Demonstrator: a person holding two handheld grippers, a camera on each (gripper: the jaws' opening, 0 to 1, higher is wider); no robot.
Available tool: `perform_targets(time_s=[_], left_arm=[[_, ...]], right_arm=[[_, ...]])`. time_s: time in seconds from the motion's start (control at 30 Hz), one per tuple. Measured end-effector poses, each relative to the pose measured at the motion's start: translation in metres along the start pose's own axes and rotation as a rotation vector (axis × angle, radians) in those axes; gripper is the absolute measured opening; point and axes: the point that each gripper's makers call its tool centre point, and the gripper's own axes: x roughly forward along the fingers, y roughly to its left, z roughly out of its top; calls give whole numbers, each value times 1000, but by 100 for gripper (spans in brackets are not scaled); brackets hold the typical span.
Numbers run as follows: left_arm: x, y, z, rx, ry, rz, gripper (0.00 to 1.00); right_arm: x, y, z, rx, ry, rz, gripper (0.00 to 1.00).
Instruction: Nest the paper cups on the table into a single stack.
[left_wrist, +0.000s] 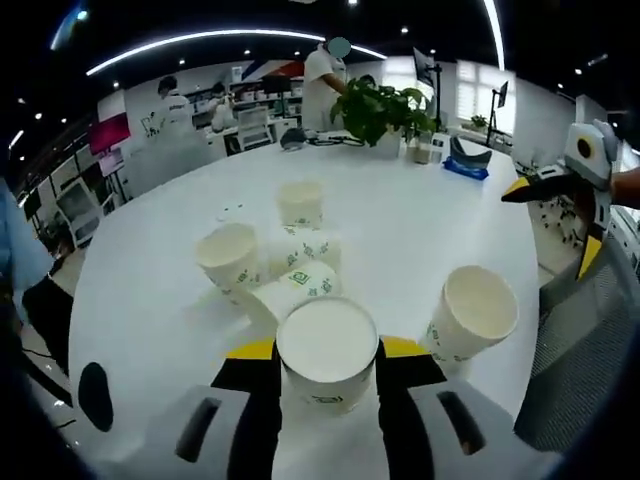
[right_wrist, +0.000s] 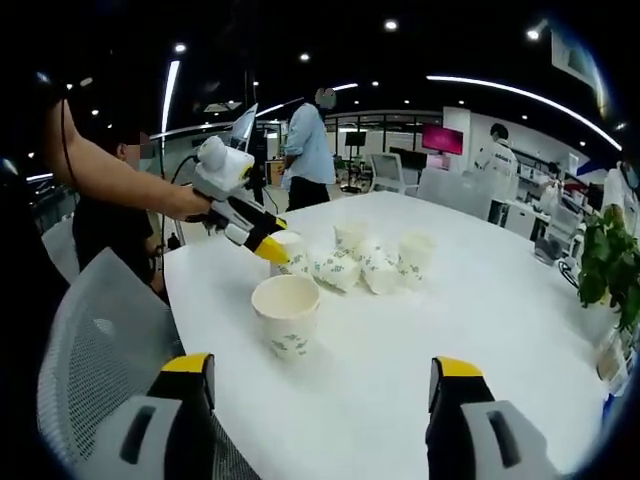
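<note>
White paper cups with green print stand and lie on a round white table (left_wrist: 420, 230). My left gripper (left_wrist: 327, 350) is shut on one upright cup (left_wrist: 327, 340), its yellow-tipped jaws pressing on both sides. Right of it stands another upright cup (left_wrist: 470, 312). Beyond are an upright cup (left_wrist: 230, 258), two cups lying on their sides (left_wrist: 300, 285), and one more (left_wrist: 300, 203) farther back. My right gripper (right_wrist: 322, 375) is open above the table's edge, with the lone upright cup (right_wrist: 287, 313) ahead of it. A hand holds the left gripper (right_wrist: 250, 235) by the cluster (right_wrist: 360, 265).
A potted plant (left_wrist: 380, 110) and small items sit at the table's far side. A grey mesh chair (right_wrist: 100, 330) stands against the near edge. People stand in the office behind. The right gripper (left_wrist: 545, 180) hangs off the table's right edge.
</note>
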Motion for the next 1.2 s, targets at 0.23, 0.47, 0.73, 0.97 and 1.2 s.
perform_targets(time_s=[0.23,0.47,0.73,0.97,1.2], left_arm=[[-8,-3,5,7,-14,-2,35],[-20,-9,10,21,-30,-9,35],[-30,-11,14,25,-39,-12,35],[-37,-16,18,39,-46,-16,35],[-52,-24,34,56,-67,-31,35]], right_arm=[[1,0,2,-5,-4,4,89],[1,2,7,-1,-17,9,88],[3,4,12,-3,-29,15,86],[5,10,17,-3,-35,26,85],[6,14,24,-6,-46,42,82]])
